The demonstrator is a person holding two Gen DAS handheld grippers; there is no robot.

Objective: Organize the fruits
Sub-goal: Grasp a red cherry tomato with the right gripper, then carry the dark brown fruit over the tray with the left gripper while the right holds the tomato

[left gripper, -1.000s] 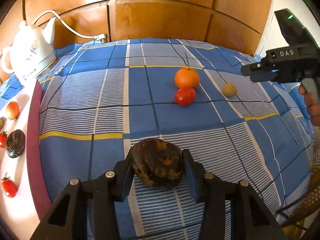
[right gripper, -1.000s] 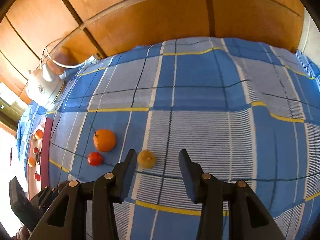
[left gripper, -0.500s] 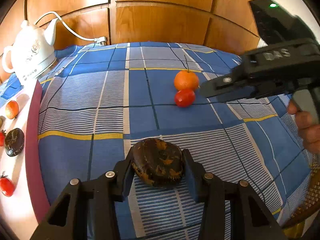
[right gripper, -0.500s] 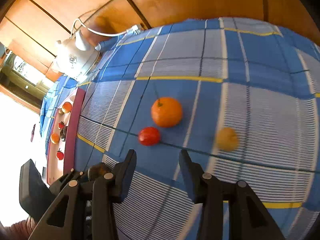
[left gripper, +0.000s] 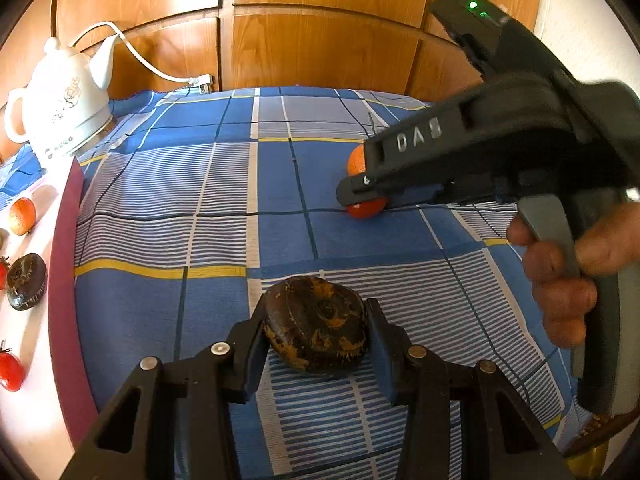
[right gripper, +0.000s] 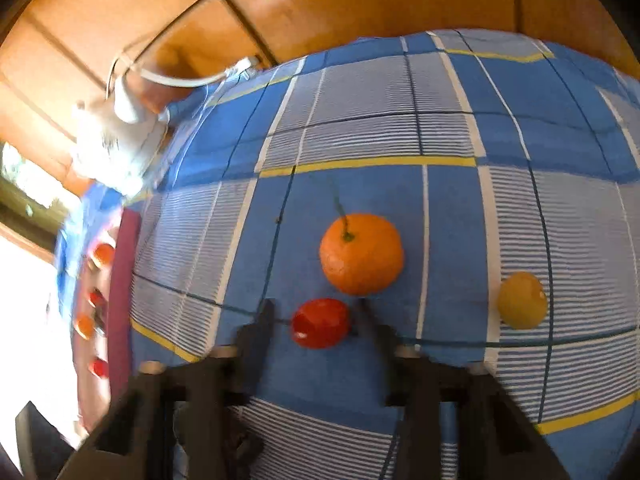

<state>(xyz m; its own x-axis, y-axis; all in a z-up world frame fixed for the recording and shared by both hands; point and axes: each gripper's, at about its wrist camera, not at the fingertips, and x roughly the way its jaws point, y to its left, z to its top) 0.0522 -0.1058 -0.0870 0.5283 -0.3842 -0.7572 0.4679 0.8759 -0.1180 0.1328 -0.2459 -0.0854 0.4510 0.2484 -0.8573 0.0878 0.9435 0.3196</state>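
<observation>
Right claw has moved over, closing around one tomato; left claw grips one dark fruit.

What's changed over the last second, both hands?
The right tongs swung across from the yellow fruit to the red tomato, which now sits between their fingers. Their jaws have just been closing, but a gap still shows on both sides. Unchanged: the left tongs grip the dark brown fruit in the same spot, and the orange hasn't moved.

You can read raised letters "DAS" on the right gripper body, right of frame; kettle print illegible.
</observation>
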